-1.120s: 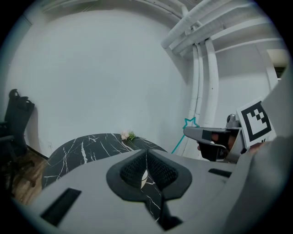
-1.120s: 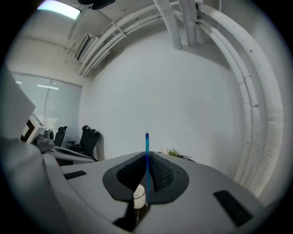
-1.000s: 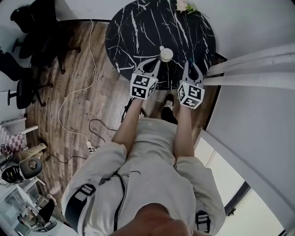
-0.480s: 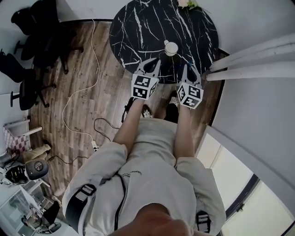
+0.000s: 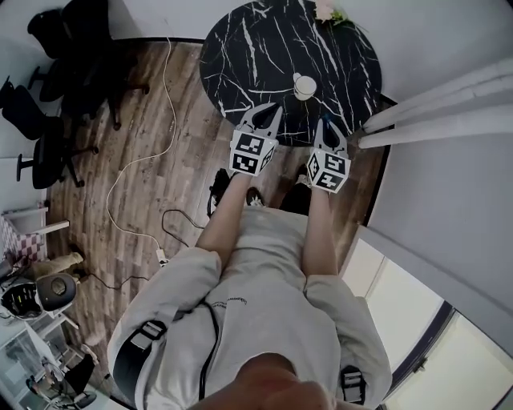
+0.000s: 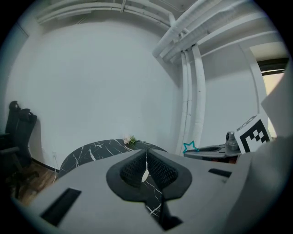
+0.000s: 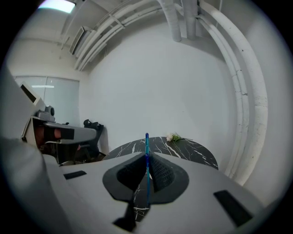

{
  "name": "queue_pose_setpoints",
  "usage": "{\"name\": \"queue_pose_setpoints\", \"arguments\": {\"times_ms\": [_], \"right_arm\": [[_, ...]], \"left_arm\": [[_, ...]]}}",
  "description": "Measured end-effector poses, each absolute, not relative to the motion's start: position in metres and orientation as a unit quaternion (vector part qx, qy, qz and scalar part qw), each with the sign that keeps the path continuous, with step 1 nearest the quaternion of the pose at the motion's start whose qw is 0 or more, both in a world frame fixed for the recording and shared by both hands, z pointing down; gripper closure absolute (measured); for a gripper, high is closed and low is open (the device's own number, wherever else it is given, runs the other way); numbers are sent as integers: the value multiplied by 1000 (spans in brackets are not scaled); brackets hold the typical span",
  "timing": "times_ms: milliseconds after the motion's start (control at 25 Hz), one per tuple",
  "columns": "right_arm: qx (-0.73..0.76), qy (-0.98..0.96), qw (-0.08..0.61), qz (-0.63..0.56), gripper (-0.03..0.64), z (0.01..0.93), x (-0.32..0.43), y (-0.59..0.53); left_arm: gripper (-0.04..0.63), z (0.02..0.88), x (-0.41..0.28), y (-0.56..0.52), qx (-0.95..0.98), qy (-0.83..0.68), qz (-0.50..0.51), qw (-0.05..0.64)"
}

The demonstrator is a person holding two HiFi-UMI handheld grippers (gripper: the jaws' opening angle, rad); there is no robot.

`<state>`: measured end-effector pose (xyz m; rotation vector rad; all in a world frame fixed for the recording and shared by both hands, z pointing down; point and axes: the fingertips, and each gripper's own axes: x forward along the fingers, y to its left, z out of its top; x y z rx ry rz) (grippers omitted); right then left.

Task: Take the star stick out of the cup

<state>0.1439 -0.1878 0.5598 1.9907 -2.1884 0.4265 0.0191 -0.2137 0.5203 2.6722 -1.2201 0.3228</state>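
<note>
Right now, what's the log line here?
right tool shut on star stick | left tool shut, empty | cup on table, stick out

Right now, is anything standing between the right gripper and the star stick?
Nothing does. The right gripper is shut on the star stick, which stands upright between its jaws. The cup sits apart on the table.

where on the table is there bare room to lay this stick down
The marble table is bare across its left half, from the cup to the left rim, and between the cup and the flowers at the far rim. Crowded at the near edge: cup, left tongs, right tongs holding the star stick.
</note>
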Motion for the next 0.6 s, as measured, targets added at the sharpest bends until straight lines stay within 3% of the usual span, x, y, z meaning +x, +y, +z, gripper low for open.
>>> {"name": "queue_pose_setpoints", "arguments": {"times_ms": [600], "right_arm": [[642,-747,79,150,574,562,116,-184]], "left_arm": [[571,523,-17,-207,883,-445,110,102]]}}
